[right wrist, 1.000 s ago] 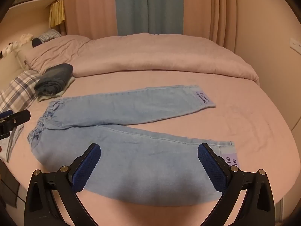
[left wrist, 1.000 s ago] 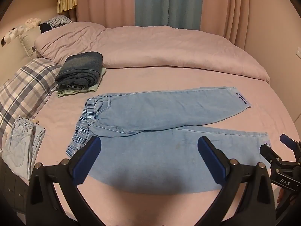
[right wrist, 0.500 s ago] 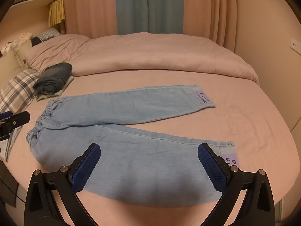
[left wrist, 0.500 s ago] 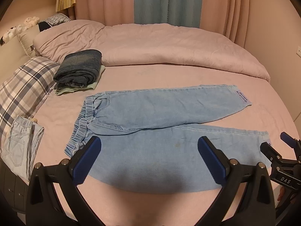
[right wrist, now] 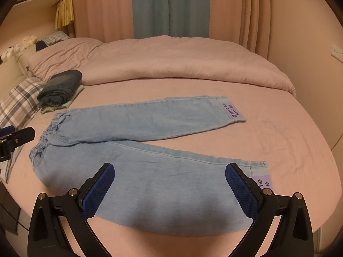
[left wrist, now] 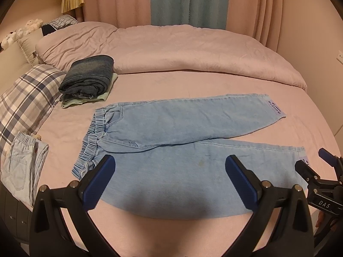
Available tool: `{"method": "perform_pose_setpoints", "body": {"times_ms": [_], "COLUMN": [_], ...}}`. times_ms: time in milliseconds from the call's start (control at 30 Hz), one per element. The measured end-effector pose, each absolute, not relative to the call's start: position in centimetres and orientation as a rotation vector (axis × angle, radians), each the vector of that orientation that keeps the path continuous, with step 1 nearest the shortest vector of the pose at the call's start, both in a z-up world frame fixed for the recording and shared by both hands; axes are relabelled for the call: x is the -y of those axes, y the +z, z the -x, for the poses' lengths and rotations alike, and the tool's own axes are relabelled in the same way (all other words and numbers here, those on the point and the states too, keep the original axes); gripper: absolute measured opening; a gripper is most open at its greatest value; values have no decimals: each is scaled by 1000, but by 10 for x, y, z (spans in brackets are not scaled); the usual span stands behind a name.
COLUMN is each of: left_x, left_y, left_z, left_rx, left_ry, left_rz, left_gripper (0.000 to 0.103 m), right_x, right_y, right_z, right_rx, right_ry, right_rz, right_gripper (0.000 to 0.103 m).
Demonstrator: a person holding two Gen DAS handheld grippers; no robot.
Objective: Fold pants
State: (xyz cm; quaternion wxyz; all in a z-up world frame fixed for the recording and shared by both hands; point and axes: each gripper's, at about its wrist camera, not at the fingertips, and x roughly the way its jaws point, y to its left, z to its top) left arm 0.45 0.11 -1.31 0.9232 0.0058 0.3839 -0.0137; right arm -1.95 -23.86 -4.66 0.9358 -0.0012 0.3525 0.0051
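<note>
Ahead of our fingers [left wrist: 100, 184] with their dark blue pads on black frames, we see light blue denim pants [left wrist: 182, 124] whose cuffs carry lilac labels [right wrist: 232, 111] with dark lettering. The sheet [left wrist: 193, 85] and duvet [left wrist: 171, 49] are plain dusty pink. Beyond and left of our fingers lie dark blue jeans [left wrist: 88, 77] on a pale green garment, beside a pillow [left wrist: 23, 98] checked in navy, grey and white. The curtains [left wrist: 120, 2] are pink with a teal panel.
</note>
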Motion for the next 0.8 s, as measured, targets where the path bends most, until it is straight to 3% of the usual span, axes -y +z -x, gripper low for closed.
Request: {"method": "perform_pose_setpoints", "body": {"times_ms": [800], "left_x": [-1], "left_y": [-17], "left_z": [-4], "left_rx": [-792], "left_ry": [-34], "left_rz": [-4], "left_gripper": [103], "right_x": [234], "right_y": [-52], "right_z": [20], "right_rx": [-725], "right_ry": [16], "right_rz": [11], "right_gripper": [102]}}
